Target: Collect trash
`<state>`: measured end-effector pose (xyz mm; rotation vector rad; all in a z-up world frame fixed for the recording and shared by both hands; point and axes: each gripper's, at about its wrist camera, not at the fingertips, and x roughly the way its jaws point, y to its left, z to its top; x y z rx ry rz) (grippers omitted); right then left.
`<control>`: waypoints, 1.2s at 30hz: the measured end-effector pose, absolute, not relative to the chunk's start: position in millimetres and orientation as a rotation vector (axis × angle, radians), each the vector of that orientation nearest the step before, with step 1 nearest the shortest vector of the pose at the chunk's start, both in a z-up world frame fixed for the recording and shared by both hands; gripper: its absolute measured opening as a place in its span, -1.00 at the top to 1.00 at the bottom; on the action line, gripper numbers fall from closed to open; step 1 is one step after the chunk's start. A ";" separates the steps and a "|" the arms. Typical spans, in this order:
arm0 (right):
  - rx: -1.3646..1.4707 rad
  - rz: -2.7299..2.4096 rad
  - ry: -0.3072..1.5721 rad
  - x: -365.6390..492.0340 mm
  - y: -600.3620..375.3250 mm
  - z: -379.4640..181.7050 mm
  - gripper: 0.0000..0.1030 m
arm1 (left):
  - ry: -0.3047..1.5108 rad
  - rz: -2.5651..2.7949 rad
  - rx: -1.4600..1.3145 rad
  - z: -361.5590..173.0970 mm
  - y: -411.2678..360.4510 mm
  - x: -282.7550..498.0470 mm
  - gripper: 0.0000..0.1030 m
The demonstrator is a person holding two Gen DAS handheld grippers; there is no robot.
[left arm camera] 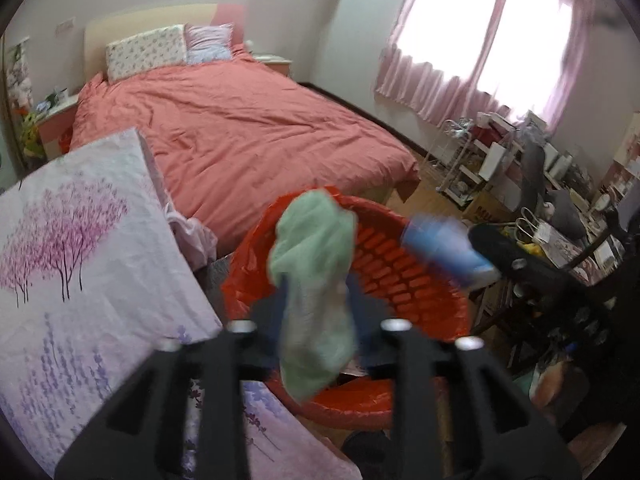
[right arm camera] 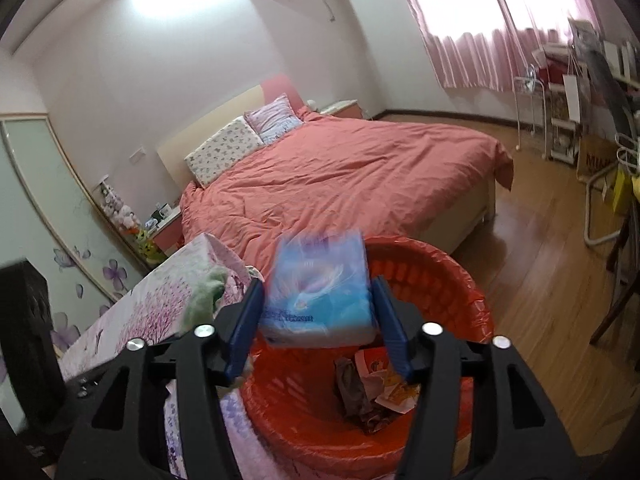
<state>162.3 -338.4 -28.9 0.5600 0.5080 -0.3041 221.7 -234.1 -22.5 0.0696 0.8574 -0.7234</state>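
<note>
A round red bin lined with a red bag (left arm camera: 404, 276) stands on the floor at the foot of the bed. My left gripper (left arm camera: 318, 280) is over its near rim; a limp pale green cloth (left arm camera: 316, 280) hangs blurred between its blue fingers, which stand apart. My right gripper (right arm camera: 316, 280) is above the same bin (right arm camera: 460, 276) with a blue plastic tissue pack (right arm camera: 320, 292) between its pads, a thin gap showing at each side. Crumpled wrappers (right arm camera: 372, 384) lie in the bin's bottom. In the left wrist view the tissue pack (left arm camera: 444, 252) shows at the right.
A bed with a salmon-pink cover (right arm camera: 360, 176) fills the middle of the room. A floral-print box (left arm camera: 80, 248) stands close on the left of the bin. A cluttered desk and shelves (left arm camera: 560, 200) line the right wall under pink curtains. Wooden floor (right arm camera: 540, 260) lies right of the bin.
</note>
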 end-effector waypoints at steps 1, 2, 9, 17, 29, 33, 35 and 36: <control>0.566 -0.309 0.507 160.6 -339.7 -29.6 -0.25 | 0.863 -0.719 0.067 -24.2 -234.3 223.9 0.16; 0.567 -0.313 0.505 159.3 -340.4 -29.6 -0.28 | 0.872 -0.718 0.064 -27.3 -233.8 226.3 0.16; 0.500 -0.383 0.479 142.1 -324.7 -24.2 -0.69 | 0.866 -0.665 0.092 -30.2 -212.1 226.2 0.06; 0.267 -0.464 0.423 106.8 -265.9 0.6 -0.96 | 0.746 -0.538 0.100 -4.4 -140.4 186.1 -0.57; 0.078 -0.541 0.402 53.1 -196.8 3.1 -0.96 | 0.617 -0.230 0.077 2.0 -30.5 89.5 -0.92; 0.076 -0.552 0.371 34.3 -180.3 3.3 -0.96 | 0.615 -0.171 0.045 -4.4 -3.8 60.0 -0.92; 0.070 -0.553 0.363 28.4 -172.7 2.7 -0.96 | 0.596 -0.151 0.033 -4.9 4.0 45.5 -0.92; 0.070 -0.552 0.363 25.4 -170.0 2.2 -0.96 | 0.579 -0.140 0.033 -3.8 7.2 37.0 -0.92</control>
